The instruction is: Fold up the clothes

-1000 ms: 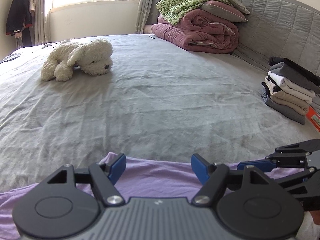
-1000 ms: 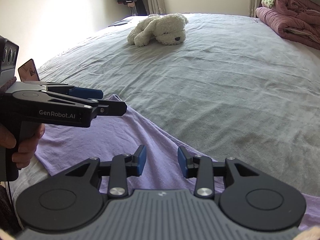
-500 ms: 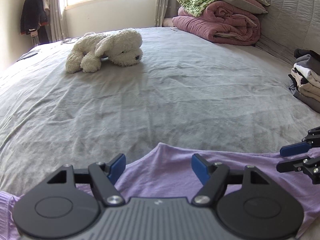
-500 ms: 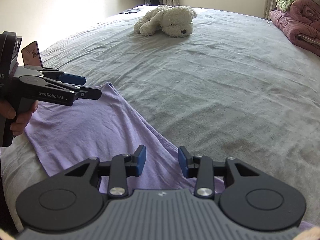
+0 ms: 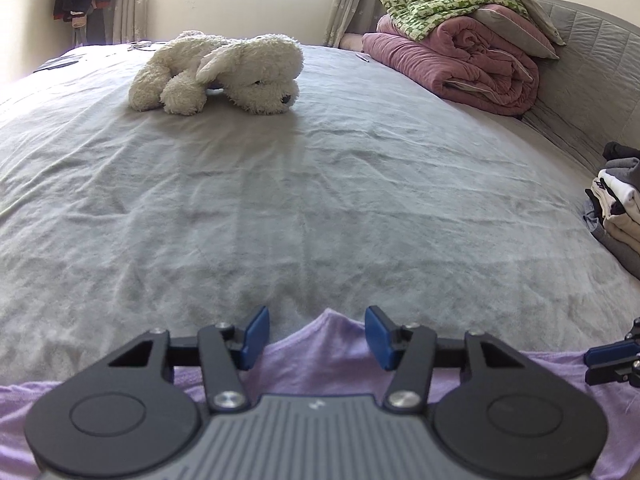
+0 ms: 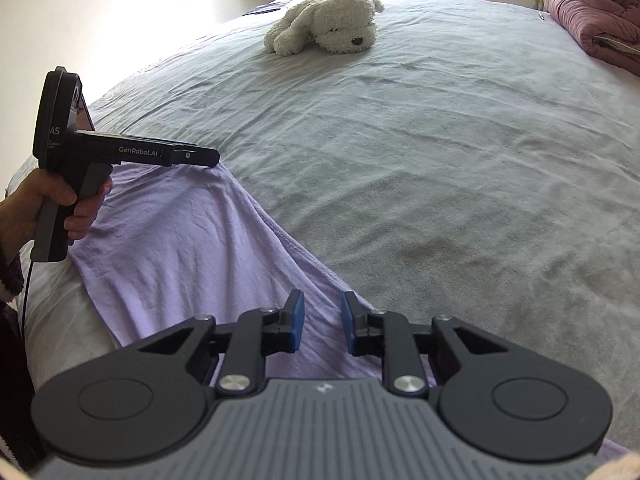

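Here, grey bedspread (image 5: 320, 200), plush dog (image 5: 224, 74), folded quilts (image 5: 460, 60), perhaps curtains behind.

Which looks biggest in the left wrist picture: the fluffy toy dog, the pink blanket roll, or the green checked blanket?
1. Pink blanket roll
2. Toy dog
3. Green checked blanket

The roll and dog look close in size. The dog lies nearer the camera, so that order is unsure.

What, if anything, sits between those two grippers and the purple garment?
Nothing visible. The purple garment lies on the bed directly under the left gripper and right gripper, whose jaws are closing over its edge.
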